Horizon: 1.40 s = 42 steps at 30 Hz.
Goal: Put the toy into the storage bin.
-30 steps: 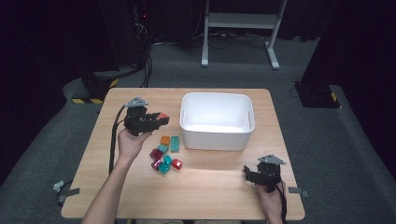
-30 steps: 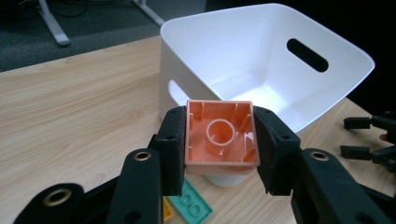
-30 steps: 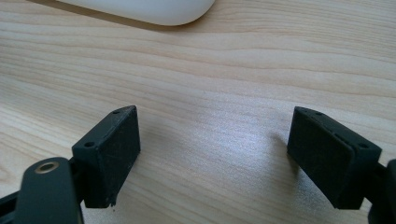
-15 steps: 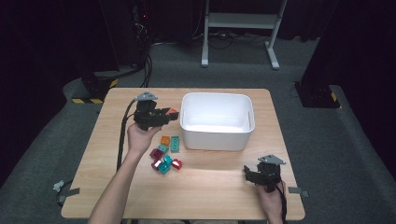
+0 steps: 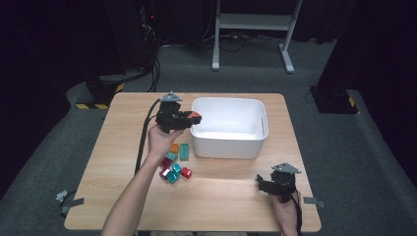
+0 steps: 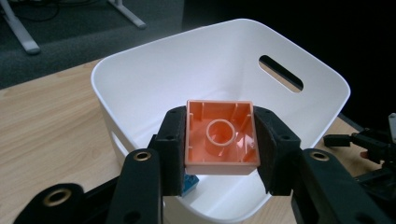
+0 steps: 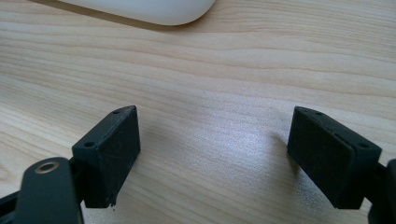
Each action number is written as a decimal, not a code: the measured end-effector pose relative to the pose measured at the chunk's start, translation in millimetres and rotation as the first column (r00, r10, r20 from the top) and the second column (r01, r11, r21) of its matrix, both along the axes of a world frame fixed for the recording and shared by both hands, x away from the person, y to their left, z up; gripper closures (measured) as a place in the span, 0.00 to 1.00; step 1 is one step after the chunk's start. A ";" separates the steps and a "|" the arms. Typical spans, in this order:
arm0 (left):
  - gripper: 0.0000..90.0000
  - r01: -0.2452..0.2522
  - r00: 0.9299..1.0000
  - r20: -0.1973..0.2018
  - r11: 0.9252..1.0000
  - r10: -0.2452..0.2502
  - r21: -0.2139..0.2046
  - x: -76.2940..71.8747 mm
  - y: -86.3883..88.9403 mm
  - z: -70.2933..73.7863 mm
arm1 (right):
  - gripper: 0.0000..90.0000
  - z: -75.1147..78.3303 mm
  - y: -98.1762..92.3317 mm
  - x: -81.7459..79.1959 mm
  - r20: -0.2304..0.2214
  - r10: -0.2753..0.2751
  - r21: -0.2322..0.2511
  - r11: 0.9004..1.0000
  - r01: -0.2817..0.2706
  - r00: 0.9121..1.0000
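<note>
From the high view, the left gripper [image 5: 193,119] is held up at the left rim of the white bin [image 5: 230,129]. Its jaws hold an orange block [image 5: 195,117] just over that rim. Near the bin's left side, on the wooden table [image 5: 108,167], lies a small heap of blocks [image 5: 175,160]: orange, green, teal and red ones, close together. The right gripper [image 5: 261,183] rests low on the table near the front right corner, well apart from the bin and from the blocks.

In the left gripper view, the two black jaws squeeze the orange block [image 6: 222,136] from both sides. The block's hollow underside faces the camera, with a round tube in the middle. The white bin [image 6: 140,93] sits right behind it, with a slot handle in its far wall. A bit of a blue block [image 6: 189,183] peeks out below the left jaw. The right gripper [image 6: 369,142] shows far off at the right edge.

In the right gripper view, the two black jaws stand wide apart with nothing between them. Bare wooden table [image 7: 210,93] lies under them. The rounded bottom edge of the white bin [image 7: 154,9] shows at the top.
</note>
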<state>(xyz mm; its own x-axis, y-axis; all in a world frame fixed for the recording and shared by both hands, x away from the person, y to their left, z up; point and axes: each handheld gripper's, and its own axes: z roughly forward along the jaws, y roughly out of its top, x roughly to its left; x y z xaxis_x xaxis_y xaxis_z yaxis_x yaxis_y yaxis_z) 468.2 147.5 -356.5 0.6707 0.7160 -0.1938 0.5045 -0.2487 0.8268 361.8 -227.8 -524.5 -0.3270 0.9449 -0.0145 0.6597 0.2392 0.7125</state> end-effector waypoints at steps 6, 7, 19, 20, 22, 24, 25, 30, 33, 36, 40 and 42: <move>0.64 0.008 1.000 -0.006 1.000 -0.008 0.019 5.0 -11.4 -2.8 | 0.19 0.0 0.0 -0.1 0.000 0.000 0.000 1.000 0.000 1.000; 0.64 0.008 1.000 -0.008 1.000 -0.008 0.017 5.9 -12.7 -3.3 | 0.19 0.0 0.0 -0.1 0.000 0.001 0.000 1.000 -0.001 1.000; 0.58 -0.001 1.000 -0.030 0.999 0.003 0.046 13.0 -27.0 -14.4 | 0.19 0.0 0.0 -0.1 0.000 0.001 0.000 1.000 -0.001 1.000; 0.54 -0.003 0.999 -0.032 0.999 0.005 0.048 13.2 -27.2 -14.9 | 0.19 0.0 0.0 -0.1 0.000 0.001 0.000 1.000 -0.001 1.000; 0.50 -0.009 0.999 -0.031 0.998 0.011 0.060 13.3 -27.1 -16.5 | 0.19 0.0 -0.1 -0.1 0.000 0.001 0.000 1.000 -0.001 1.000; 0.48 -0.013 0.999 -0.034 0.997 0.015 0.076 12.9 -25.7 -17.3 | 0.19 0.0 0.0 -0.2 0.000 0.002 0.000 1.000 -0.002 1.000; 0.47 -0.015 0.999 -0.032 0.997 0.018 0.079 11.7 -24.3 -17.0 | 0.19 0.0 -0.1 -0.2 0.000 0.002 0.000 1.000 -0.002 1.000; 0.45 -0.026 0.999 -0.023 0.997 0.028 0.079 7.2 -17.0 -13.8 | 0.19 0.0 0.0 -0.2 0.000 0.002 0.000 1.000 -0.002 1.000; 0.43 -0.034 0.999 -0.017 0.996 0.036 0.077 5.7 -12.3 -12.2 | 0.19 0.0 0.0 -0.2 0.000 0.002 0.000 1.000 -0.002 1.000; 0.43 -0.031 0.999 -0.020 0.997 0.032 0.065 4.1 -7.8 -12.0 | 0.19 0.0 0.0 -0.2 0.000 0.002 0.000 1.000 -0.002 1.000; 0.42 -0.028 0.999 -0.027 0.997 0.030 0.065 0.6 -3.9 -10.4 | 0.19 0.0 0.0 -0.2 0.000 0.002 0.000 1.000 -0.002 1.000; 0.39 -0.034 0.999 -0.018 0.997 0.035 0.068 -1.6 -1.9 -9.5 | 0.19 0.0 0.0 -0.1 0.000 0.002 0.000 1.000 -0.002 1.000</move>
